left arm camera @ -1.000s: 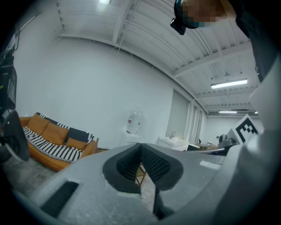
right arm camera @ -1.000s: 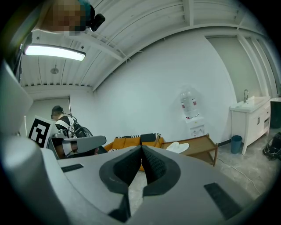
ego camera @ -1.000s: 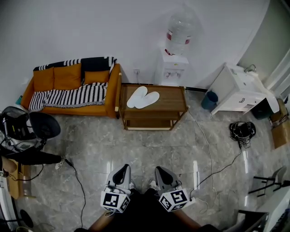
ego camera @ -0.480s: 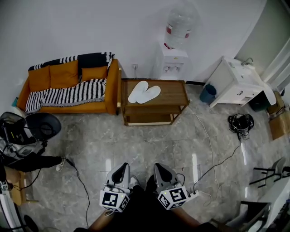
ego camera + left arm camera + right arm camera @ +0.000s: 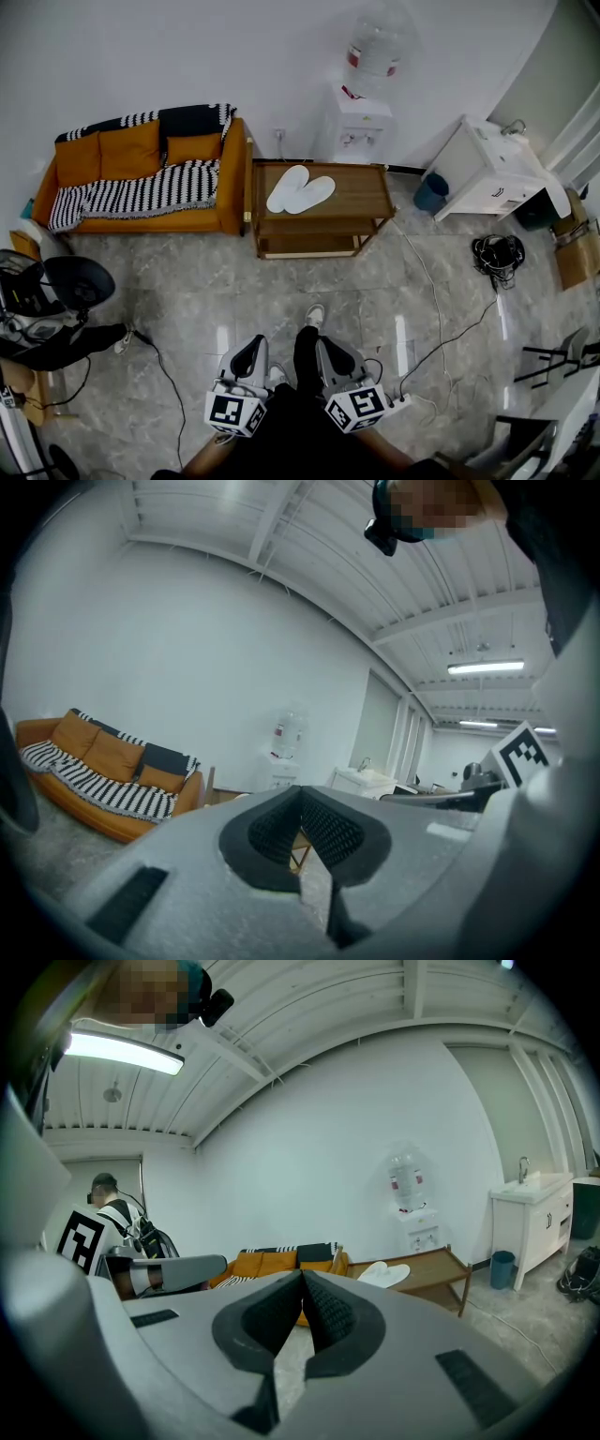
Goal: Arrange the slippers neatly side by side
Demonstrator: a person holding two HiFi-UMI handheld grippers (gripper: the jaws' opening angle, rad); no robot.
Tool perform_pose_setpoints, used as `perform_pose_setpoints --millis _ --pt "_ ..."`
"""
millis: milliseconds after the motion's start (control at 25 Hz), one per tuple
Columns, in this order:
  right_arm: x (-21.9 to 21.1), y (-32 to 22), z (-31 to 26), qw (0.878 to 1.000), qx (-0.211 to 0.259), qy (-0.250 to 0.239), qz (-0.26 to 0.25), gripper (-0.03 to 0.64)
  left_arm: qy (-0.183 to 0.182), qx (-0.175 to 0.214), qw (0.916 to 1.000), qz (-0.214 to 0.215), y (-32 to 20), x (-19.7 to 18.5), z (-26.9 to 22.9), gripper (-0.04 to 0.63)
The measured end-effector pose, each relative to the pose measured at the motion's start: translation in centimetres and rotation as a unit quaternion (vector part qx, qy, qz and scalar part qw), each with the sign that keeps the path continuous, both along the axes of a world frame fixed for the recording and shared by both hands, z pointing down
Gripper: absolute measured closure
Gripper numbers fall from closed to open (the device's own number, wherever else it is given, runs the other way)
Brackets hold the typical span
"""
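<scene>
Two white slippers point(image 5: 298, 190) lie close together, overlapping at one end, on the top of a low wooden table point(image 5: 361, 195) against the far wall; they also show in the right gripper view as white slippers point(image 5: 384, 1272). My left gripper point(image 5: 249, 352) and right gripper point(image 5: 331, 350) are held low near the person's body, far from the table. Both have their jaws closed together with nothing between them. In the left gripper view the jaws hide the slippers.
An orange sofa point(image 5: 141, 178) with a striped blanket stands left of the table. A water dispenser point(image 5: 361, 112) is behind it, a white cabinet point(image 5: 492, 178) and blue bin point(image 5: 432, 192) to the right. Cables point(image 5: 441, 309) cross the floor. A foot point(image 5: 314, 316) steps forward. Another person point(image 5: 117, 1227) stands left.
The person has stepped forward, a foot now showing ahead between the grippers. The view has shifted slightly; both grippers stay shut and low.
</scene>
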State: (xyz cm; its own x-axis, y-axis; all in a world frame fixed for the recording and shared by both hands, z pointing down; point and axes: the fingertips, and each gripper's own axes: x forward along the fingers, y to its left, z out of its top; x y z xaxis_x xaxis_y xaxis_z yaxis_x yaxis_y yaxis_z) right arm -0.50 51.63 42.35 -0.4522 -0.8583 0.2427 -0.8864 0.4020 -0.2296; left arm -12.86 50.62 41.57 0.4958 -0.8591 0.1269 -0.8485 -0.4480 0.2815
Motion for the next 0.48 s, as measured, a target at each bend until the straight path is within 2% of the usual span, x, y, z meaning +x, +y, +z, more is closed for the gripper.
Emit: perform_pose_setpoints --millis 480 --pt "0.6 -8.9 0.6 1.000 -0.002 -0.015 -0.022 0.604 -0.005 -0.008 0.9997 -0.021 -8.0 0.4 0.3 0.583"
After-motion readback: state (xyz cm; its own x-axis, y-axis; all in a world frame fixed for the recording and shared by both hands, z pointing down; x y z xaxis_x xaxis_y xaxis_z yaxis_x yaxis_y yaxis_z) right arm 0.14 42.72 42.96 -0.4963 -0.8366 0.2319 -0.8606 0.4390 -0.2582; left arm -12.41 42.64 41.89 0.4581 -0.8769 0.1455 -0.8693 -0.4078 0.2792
